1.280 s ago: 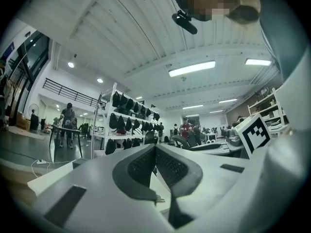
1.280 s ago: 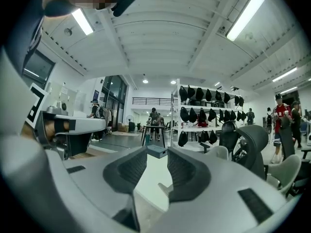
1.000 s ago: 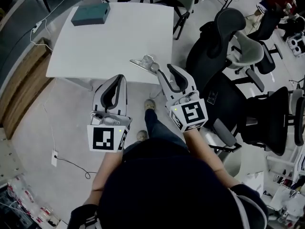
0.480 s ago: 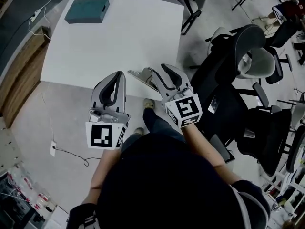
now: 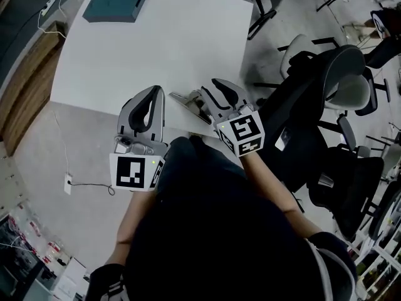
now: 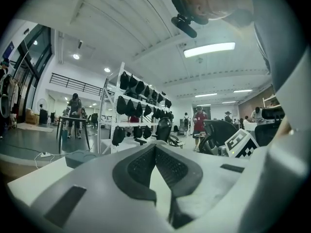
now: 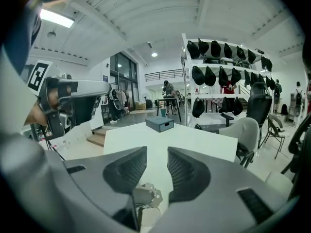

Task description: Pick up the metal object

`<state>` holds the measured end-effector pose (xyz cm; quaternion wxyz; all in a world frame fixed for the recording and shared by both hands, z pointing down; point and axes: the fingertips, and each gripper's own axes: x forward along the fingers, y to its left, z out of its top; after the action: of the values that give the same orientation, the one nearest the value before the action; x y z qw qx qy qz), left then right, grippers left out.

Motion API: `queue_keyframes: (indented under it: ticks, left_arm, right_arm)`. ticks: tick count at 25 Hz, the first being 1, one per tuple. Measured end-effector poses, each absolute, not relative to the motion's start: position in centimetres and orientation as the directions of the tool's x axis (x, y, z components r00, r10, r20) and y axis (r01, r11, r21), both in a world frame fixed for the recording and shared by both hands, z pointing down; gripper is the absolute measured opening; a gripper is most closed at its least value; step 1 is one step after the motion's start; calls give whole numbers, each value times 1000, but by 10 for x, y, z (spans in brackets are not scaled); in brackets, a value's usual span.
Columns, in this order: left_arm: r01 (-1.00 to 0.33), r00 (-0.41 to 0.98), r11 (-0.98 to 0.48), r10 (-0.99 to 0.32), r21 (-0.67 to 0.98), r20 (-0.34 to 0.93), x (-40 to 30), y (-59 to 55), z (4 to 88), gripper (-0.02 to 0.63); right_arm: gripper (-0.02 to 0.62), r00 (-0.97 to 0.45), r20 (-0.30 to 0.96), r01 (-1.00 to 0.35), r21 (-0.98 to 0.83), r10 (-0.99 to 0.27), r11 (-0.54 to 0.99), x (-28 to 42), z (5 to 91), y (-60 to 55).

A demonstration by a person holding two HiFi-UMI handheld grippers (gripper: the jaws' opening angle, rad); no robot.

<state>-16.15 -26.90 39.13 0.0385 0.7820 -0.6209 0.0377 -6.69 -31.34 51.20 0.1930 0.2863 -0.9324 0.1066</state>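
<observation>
The metal object (image 5: 188, 100), a silvery-grey piece with a thin flat plate at one end and a lumpy rounded body at the other, is lying on the white table (image 5: 156, 49) right at its near edge, well apart from the teal box (image 5: 114, 5) at the far corner. The right gripper (image 5: 211, 90) is hovering over it with jaws standing apart, the piece showing low between them but not being squeezed. The left gripper (image 5: 152, 91) is hanging just beside, jaw tips pressing together on nothing.
</observation>
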Motion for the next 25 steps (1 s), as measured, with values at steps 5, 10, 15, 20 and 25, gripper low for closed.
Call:
queue_keyframes:
  ticks: [5, 10, 15, 20, 25]
  left_arm:
    - [-968, 251, -252, -959, 10, 128, -171, -283, 396, 23]
    - [-955, 296, -296, -941, 25, 164, -176, -295, 398, 23]
    - [-941, 338, -337, -921, 41, 192, -178, -307, 408, 23]
    - [-935, 354, -351, -910, 52, 218, -180, -310, 422, 23]
    - [-938, 346, -341, -907, 64, 241, -187, -308, 431, 23]
  right_arm:
    - [137, -759, 497, -562, -175, -420, 808, -75, 546, -317]
    - [137, -752, 588, -531, -272, -298, 803, -79, 574, -314]
    - [137, -744, 655, -454, -353, -131, 818, -81, 596, -306]
    - [137, -713, 701, -400, -395, -11, 827, -82, 616, -300]
    - [137, -675, 732, -361, -438, 93, 823, -86, 631, -296]
